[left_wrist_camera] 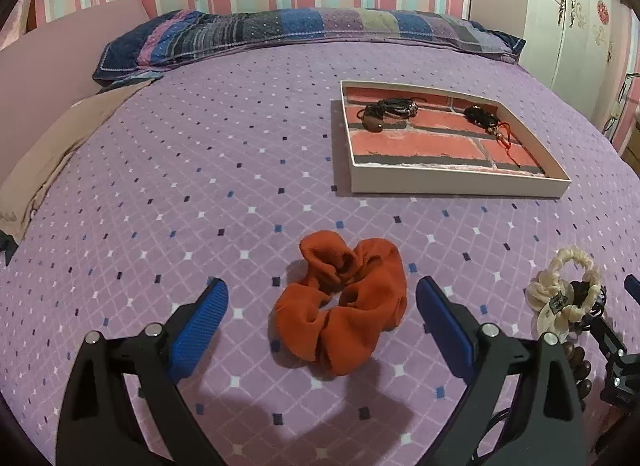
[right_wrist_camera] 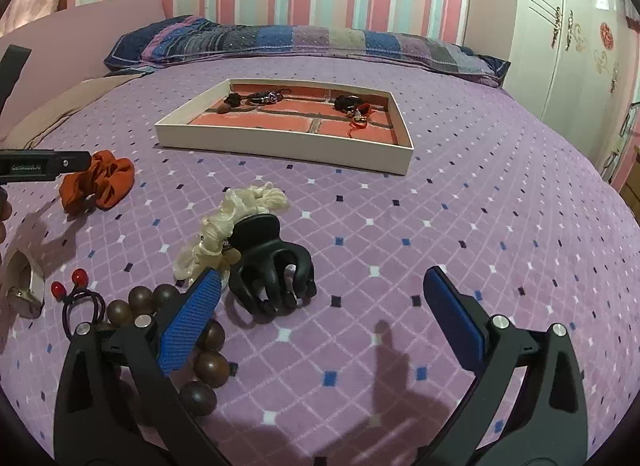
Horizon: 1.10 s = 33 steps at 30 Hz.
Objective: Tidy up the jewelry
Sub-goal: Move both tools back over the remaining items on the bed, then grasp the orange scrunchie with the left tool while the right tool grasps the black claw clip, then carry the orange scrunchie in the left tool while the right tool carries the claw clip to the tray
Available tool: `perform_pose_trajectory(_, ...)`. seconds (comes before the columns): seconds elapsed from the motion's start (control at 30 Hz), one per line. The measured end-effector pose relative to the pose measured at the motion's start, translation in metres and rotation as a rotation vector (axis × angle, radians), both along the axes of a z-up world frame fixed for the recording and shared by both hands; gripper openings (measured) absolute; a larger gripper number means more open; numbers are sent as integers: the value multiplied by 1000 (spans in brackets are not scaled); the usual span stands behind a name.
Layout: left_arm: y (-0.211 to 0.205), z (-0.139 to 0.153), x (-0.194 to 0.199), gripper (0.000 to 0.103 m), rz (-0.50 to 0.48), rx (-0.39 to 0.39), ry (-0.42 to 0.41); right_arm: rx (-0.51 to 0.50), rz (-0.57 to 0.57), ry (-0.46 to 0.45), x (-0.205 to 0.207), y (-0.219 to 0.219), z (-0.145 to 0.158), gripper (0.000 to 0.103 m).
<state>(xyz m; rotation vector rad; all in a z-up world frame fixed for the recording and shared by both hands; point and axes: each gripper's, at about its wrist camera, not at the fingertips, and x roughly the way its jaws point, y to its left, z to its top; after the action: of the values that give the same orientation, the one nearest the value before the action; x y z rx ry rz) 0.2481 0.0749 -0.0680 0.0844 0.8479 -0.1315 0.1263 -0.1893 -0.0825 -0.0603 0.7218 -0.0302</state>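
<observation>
My left gripper is open just above the bed, its blue pads either side of an orange scrunchie, not touching it. My right gripper is open and empty, with a black claw hair clip just left of its middle. A cream scrunchie lies behind the clip, and a brown bead bracelet lies under the left finger. A shallow white tray with a brick-pattern floor holds two dark bracelets.
A purple patterned bedspread covers the bed. A striped pillow lies at the far edge. A hair tie with red beads and a white watch lie left of the right gripper. A white wardrobe stands at the right.
</observation>
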Motion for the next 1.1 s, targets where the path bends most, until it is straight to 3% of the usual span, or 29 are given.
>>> perform_pose_trajectory(0.13, -1, -5, 2, 93, -17, 2, 7, -1, 4, 3, 1, 5, -2, 96)
perform_pose_trajectory(0.4, -11, -13, 2, 91, -47, 29, 12, 27, 30, 21, 6, 8, -7, 75)
perform_pose_trajectory(0.47, -11, -14, 3, 75, -54, 26, 20, 34, 43, 21, 6, 9, -8, 70)
perform_pose_trajectory(0.63, -14, -20, 4, 60, -68, 40, 49, 44, 80, 16, 5, 12, -6, 47)
perform_pose_trajectory(0.77, -16, -19, 4, 36, -77, 43, 48, 52, 80, 7, 4, 11, -3, 47)
perform_pose_trajectory(0.87, -15, -18, 3, 27, -78, 34, 47, 34, 57, 0, 5, 5, 0, 47)
perform_pose_trajectory(1.1, -15, -11, 1, 17, -62, 30, 25, 70, -2, 5, 10, -19, 5, 47)
